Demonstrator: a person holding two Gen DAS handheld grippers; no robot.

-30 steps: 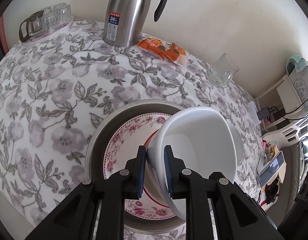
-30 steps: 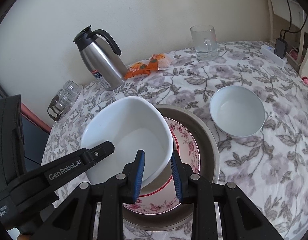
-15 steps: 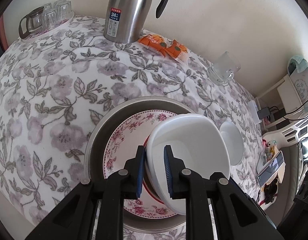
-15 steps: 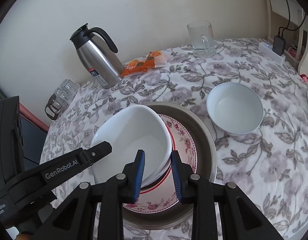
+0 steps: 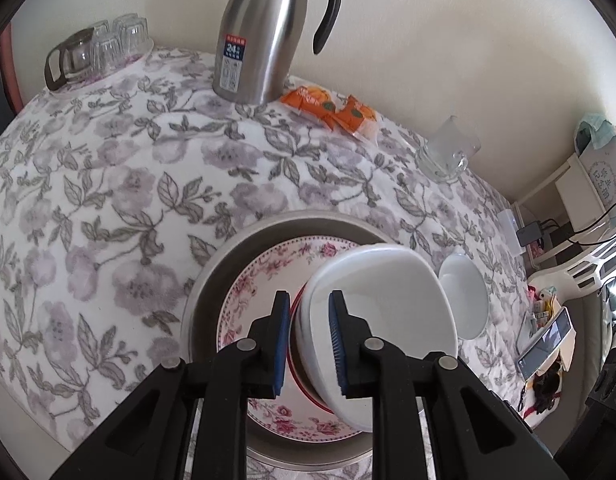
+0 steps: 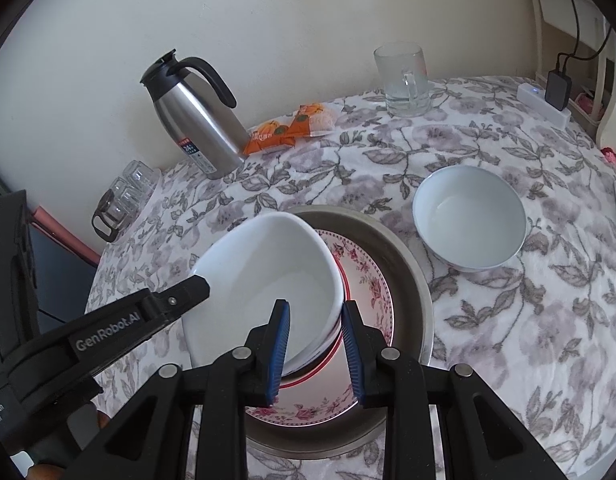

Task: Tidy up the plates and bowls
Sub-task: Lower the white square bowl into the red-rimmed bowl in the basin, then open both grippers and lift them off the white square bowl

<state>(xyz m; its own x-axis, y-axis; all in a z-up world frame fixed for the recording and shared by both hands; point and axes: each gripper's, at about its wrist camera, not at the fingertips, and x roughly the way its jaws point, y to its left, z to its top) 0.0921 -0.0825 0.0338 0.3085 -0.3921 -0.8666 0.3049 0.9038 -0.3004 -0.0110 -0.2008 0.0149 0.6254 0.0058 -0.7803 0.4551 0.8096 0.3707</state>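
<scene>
Bowl point(image 5: 382, 300) lower over floral tablecloth point(image 5: 107, 208)

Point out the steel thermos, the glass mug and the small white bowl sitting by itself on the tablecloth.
steel thermos point(image 6: 195, 128): right wrist view, middle of its steel body.
glass mug point(image 6: 404, 80): right wrist view, its clear side wall.
small white bowl point(image 6: 468, 220): right wrist view, inside its basin.
</scene>
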